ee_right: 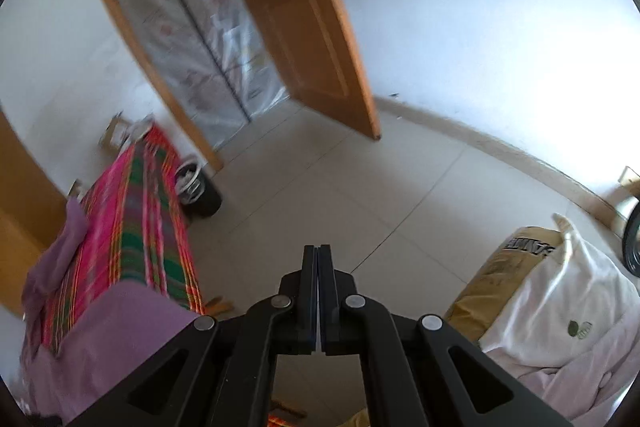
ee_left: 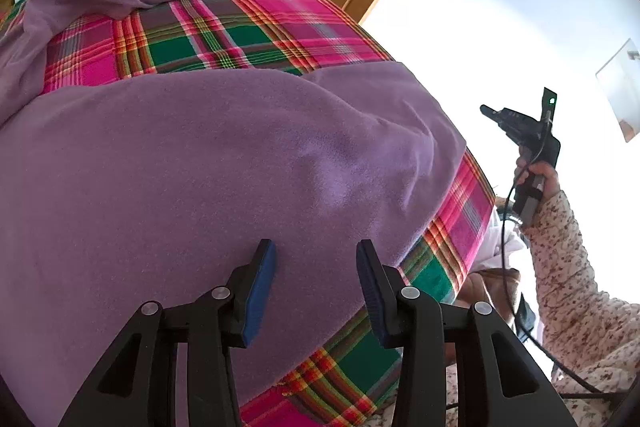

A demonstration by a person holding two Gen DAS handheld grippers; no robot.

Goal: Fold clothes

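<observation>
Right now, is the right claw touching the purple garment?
Apart. The left wrist view shows the right claw raised beside the bed, clear of the purple garment.

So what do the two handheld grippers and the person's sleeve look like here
Both are black plastic scissor-linkage grippers with silver round pivot pins. The left gripper has flat fingers faced with dark blue pads. The right gripper has the same black linkage; from the left wrist view it shows a small green light and a trailing black cable. The sleeve is cream with a small reddish-brown floral print.

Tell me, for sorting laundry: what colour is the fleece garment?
Plain purple fleece garment, best in the left wrist view.
</observation>
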